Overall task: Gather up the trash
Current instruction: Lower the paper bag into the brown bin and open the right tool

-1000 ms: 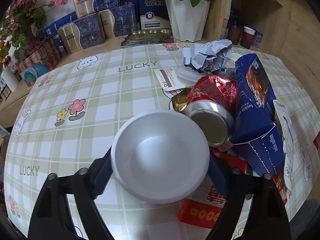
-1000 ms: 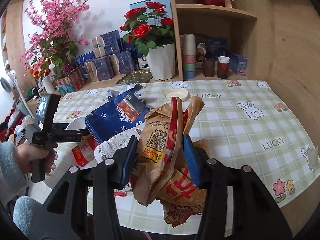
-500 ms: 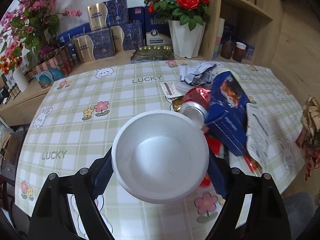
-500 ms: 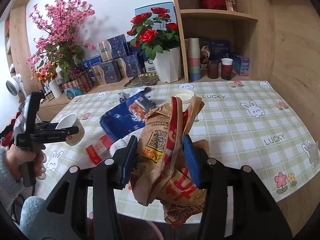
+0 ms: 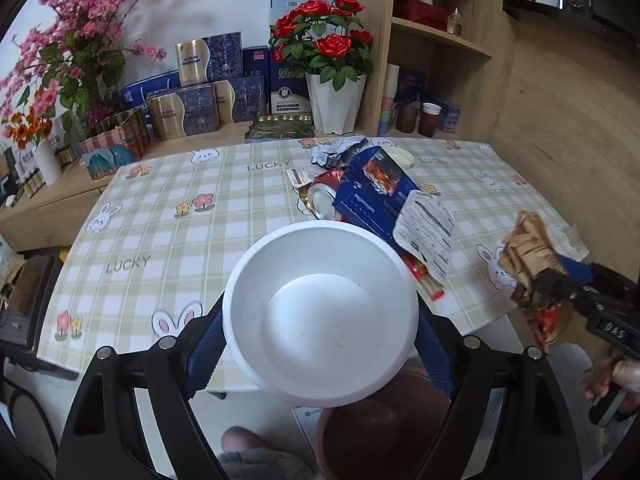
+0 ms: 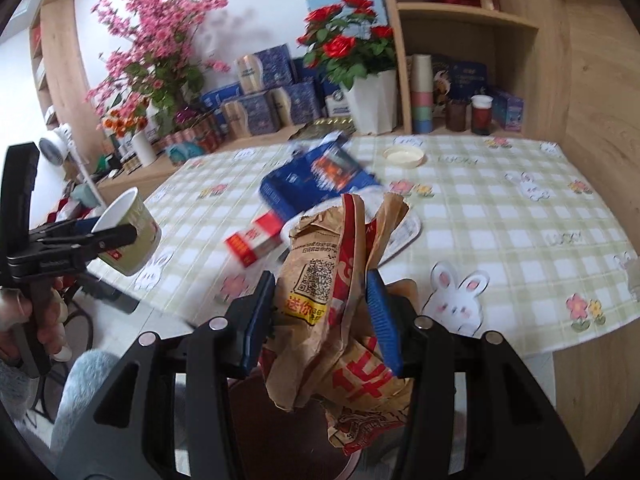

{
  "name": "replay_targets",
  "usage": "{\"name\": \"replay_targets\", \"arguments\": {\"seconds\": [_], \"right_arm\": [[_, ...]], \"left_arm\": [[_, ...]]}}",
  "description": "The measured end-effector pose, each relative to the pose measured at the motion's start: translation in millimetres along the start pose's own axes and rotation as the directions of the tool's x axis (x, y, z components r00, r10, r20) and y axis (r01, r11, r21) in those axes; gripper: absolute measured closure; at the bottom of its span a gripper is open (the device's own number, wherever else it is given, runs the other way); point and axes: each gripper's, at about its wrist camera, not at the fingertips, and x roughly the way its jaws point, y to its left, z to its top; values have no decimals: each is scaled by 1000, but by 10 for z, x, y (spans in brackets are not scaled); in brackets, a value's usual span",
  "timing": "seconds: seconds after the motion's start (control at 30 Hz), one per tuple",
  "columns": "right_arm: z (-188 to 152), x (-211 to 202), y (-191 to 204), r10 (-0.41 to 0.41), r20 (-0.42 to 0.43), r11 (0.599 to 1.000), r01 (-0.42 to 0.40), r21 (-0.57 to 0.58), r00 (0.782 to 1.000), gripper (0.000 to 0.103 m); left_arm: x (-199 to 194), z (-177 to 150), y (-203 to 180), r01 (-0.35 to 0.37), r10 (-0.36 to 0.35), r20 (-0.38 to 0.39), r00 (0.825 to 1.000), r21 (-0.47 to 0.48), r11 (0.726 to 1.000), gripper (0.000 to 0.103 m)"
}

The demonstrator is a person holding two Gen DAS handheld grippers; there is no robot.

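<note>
1. At the lower centre of the left wrist view, the left gripper (image 5: 320, 332) had its fingers (image 5: 206, 346) clamped wide on a white paper cup (image 5: 320, 312). The cup was held off the near edge of the desk (image 5: 168, 216) and above a reddish-brown bin (image 5: 380, 432) at the bottom of the frame.
2. The cup's mouth faced the camera, so its long axis ran along the fingers, base pointing away and downward. In the right wrist view, at the left edge, the cup looked tilted, mouth toward the upper left.
3. To finish well, I judged the cup should be centred over the bin mouth before the fingers loosen, since it sat partly over the desk edge.
4. At the lower centre of the right wrist view, the right gripper (image 6: 320, 316) was clenched on a crumpled brown paper bag (image 6: 332, 300), its long axis near upright, its top pointing up the frame.
5. The bag hung beyond the desk edge; a dark rim beneath it was likely the bin, though too hidden to be sure.
6. More trash, a blue carton (image 5: 372, 196) and a crushed red can (image 5: 324, 196), remained on the desk.
</note>
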Motion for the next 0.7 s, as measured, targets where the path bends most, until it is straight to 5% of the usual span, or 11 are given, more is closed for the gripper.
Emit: {"name": "replay_targets", "arguments": {"seconds": [0.23,0.57,0.7], "right_arm": [[-381,57,310,113,-120,992,-118,-36,986,55],[-1079,677,527,222,-380,974,-224,40,898,54],[-1260,1010,484,204,-420,979,-189,78,884,54]], "left_arm": [[-318,-471,14,-8,7,-13,1000,-66,998,21],[-418,-840,14,-37,35,-26,999,-82,996,21],[-383,-907,-3,-35,32,-28,999,-98,995,21]]}}
